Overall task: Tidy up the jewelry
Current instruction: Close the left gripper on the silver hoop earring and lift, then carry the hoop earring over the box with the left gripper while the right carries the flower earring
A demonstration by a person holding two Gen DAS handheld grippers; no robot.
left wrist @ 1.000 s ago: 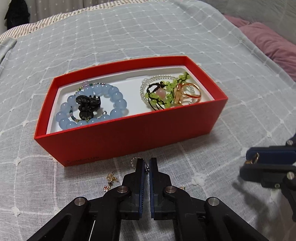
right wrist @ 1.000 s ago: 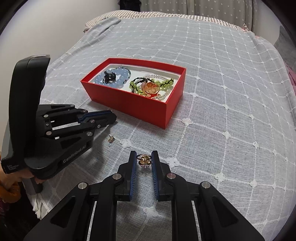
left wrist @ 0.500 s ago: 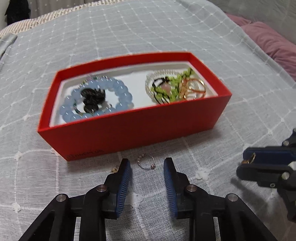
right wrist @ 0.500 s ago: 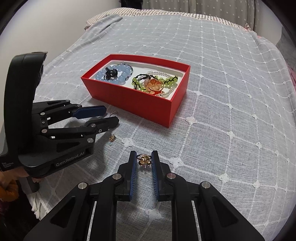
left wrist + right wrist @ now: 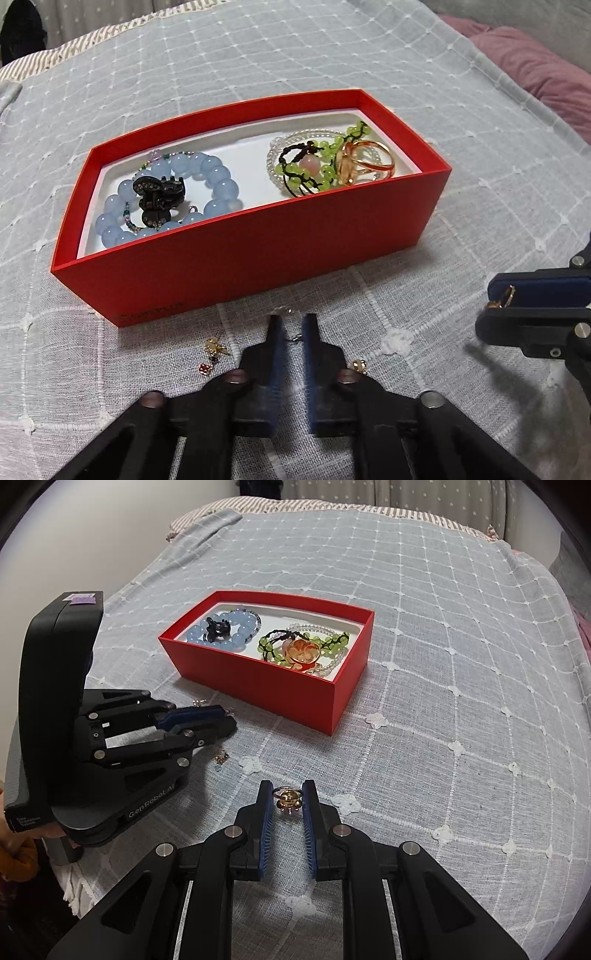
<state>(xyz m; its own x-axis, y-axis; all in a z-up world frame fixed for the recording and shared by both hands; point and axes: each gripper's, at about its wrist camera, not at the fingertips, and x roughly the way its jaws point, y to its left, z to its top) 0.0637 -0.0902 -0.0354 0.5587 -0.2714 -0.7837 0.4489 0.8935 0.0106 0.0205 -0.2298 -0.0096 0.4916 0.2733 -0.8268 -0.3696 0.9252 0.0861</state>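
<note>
My left gripper (image 5: 291, 325) just closed on small ring (image 5: 287, 312); right gripper (image 5: 287, 794) pinches gold ring (image 5: 287, 796). Left body reads "GenRobot.AI".

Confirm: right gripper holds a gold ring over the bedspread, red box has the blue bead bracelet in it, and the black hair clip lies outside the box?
One error. The black hair clip is not outside; it sits inside the red box, on top of the blue bead bracelet, as the left wrist view shows. The rest holds: the right gripper holds the gold ring between its fingers over the bedspread.
</note>
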